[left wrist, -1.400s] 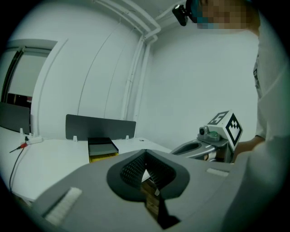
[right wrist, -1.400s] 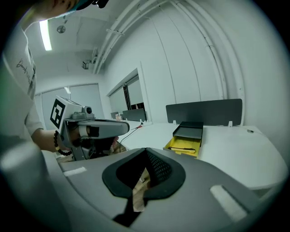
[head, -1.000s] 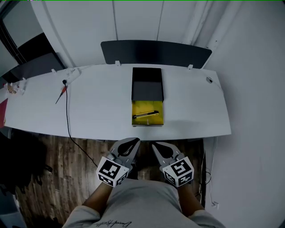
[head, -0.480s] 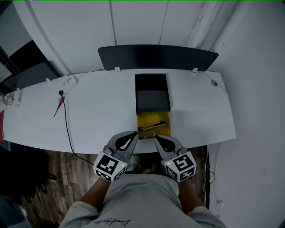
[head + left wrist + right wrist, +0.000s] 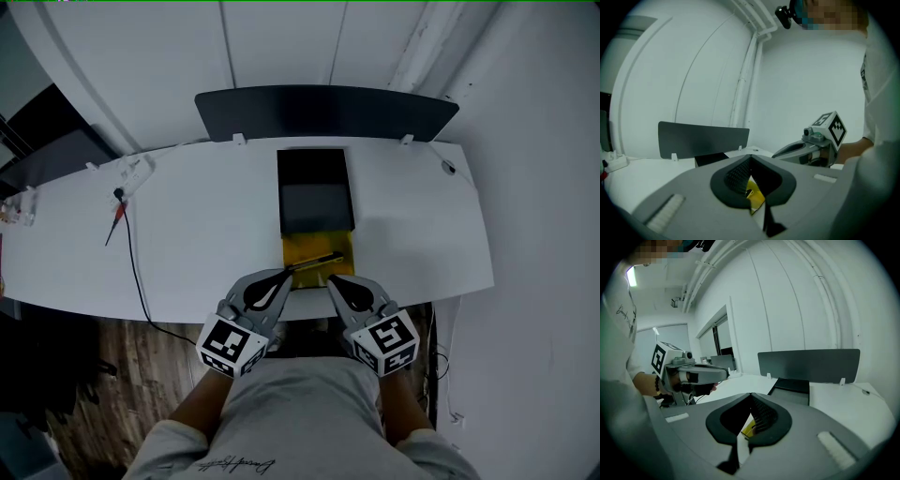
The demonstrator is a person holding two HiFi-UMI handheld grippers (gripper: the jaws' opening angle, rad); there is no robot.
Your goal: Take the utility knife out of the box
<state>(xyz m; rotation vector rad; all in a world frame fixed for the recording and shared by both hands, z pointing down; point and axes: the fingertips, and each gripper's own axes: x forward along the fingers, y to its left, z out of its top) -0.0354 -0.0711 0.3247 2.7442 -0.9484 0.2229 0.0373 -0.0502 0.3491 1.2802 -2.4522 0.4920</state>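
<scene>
I slid left gripper (image 5: 284,274) and right gripper (image 5: 334,281) up to box (image 5: 316,178) | both clenched, empty | knife (image 5: 315,262) wasn't grabbed yet

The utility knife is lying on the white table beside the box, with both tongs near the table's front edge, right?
No. The head view shows the utility knife lying in the box's yellow tray, not on the table beside it. The left tongs and right tongs are near the table's front edge.
</scene>
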